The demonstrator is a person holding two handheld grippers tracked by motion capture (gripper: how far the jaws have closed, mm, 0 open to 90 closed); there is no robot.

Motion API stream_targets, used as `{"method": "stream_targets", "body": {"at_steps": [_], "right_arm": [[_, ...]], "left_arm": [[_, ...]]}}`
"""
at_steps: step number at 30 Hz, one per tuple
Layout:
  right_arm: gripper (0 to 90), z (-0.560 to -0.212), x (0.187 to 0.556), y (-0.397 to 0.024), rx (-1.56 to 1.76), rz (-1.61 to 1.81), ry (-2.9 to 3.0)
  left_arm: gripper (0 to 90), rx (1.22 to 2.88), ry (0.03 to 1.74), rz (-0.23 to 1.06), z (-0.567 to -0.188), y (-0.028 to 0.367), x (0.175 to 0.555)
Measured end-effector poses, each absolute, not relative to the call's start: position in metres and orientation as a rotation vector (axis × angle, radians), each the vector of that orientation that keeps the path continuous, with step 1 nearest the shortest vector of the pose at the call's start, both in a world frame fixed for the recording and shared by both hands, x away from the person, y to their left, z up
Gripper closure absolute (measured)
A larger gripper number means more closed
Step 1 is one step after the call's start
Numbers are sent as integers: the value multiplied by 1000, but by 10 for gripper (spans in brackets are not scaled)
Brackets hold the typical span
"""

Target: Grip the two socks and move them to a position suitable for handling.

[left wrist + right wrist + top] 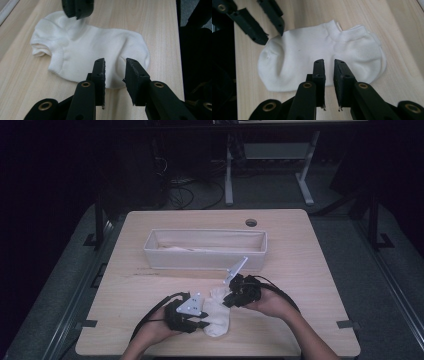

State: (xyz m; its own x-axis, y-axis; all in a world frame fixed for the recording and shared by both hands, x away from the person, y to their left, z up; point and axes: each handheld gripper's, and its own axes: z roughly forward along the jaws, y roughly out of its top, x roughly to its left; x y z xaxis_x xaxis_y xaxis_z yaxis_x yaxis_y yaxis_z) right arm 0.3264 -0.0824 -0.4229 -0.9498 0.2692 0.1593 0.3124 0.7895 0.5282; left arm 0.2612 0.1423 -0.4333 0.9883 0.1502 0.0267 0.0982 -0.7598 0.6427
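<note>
A white ankle sock (217, 312) lies flat on the wooden table (305, 270) near its front edge, between my two grippers. My left gripper (202, 324) points at it from the left. In the left gripper view its jaws (115, 62) stand a little apart at the sock's (95, 47) toe end, with no fabric pinched. My right gripper (227, 301) comes in from the right. In the right gripper view its jaws (329, 62) hover narrowly apart over the sock's (312, 50) long edge, gripping nothing. The left gripper (273, 36) shows there too, at the toe.
A long white fabric bin (205, 262) stands across the middle of the table behind the sock, with something pale lying inside it. A cable hole (251, 222) sits at the far edge. Dark floor and desk legs surround the table.
</note>
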Motion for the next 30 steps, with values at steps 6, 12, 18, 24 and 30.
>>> {"method": "stream_targets", "body": {"at_steps": [6, 12, 18, 24, 30], "right_arm": [[734, -420, 311, -86, -420, -891, -2914], [682, -418, 294, -83, -341, -913, -2928], [634, -419, 279, -77, -266, -922, -2926], [630, -425, 270, -71, -217, -918, -2925], [626, -429, 264, -65, -150, -919, -2927]], "left_arm": [[697, 2441, 196, 97, -432, 146, 269], [695, 2416, 253, 90, -429, 149, 279], [687, 2430, 287, 76, -430, 150, 288], [682, 2441, 290, 63, -431, 145, 294], [676, 2459, 284, 51, -433, 140, 300]]}}
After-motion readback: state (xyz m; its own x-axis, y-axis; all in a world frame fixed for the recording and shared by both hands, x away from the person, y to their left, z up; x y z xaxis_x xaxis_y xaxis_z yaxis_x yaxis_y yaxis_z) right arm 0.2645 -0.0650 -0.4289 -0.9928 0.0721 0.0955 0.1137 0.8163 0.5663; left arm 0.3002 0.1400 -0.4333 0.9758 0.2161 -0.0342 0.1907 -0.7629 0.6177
